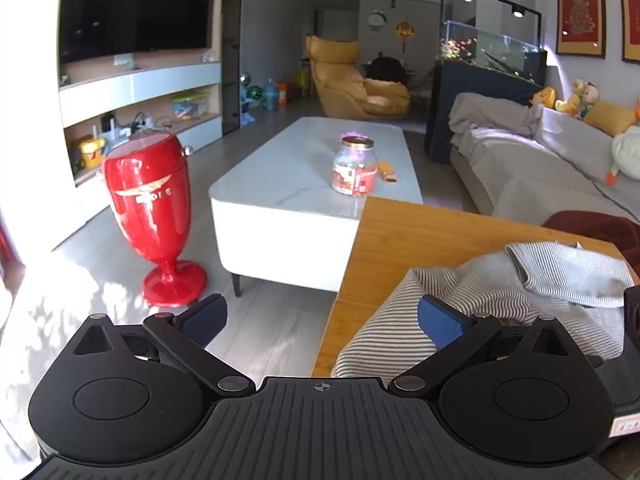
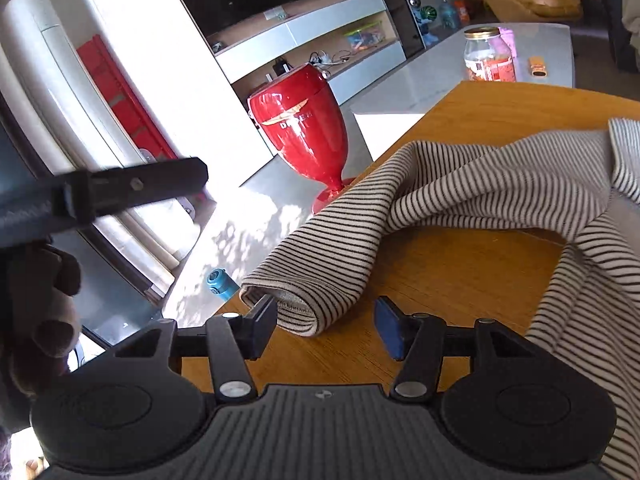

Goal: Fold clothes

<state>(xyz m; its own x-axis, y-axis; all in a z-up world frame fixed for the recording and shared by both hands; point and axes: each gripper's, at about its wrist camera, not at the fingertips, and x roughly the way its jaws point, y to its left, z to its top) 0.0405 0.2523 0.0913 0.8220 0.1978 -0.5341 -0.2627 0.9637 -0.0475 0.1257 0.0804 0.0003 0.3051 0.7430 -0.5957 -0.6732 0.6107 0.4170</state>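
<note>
A striped grey-and-black garment (image 1: 496,296) lies crumpled on a wooden table (image 1: 420,236). My left gripper (image 1: 320,320) is open and empty, held at the table's left edge; its right finger is over the garment's edge, its left finger over the floor. In the right wrist view the garment (image 2: 500,184) spreads across the table (image 2: 460,272), with a sleeve cuff (image 2: 296,312) near the table's corner. My right gripper (image 2: 324,328) is open, its fingers on either side of the cuff's end, not closed on it.
A red goblet-shaped bin (image 1: 154,208) stands on the floor left of the table. A white coffee table (image 1: 308,184) beyond holds a glass jar (image 1: 354,168). A grey sofa (image 1: 540,172) is at right. A dark red cloth (image 1: 600,228) lies at the table's far right.
</note>
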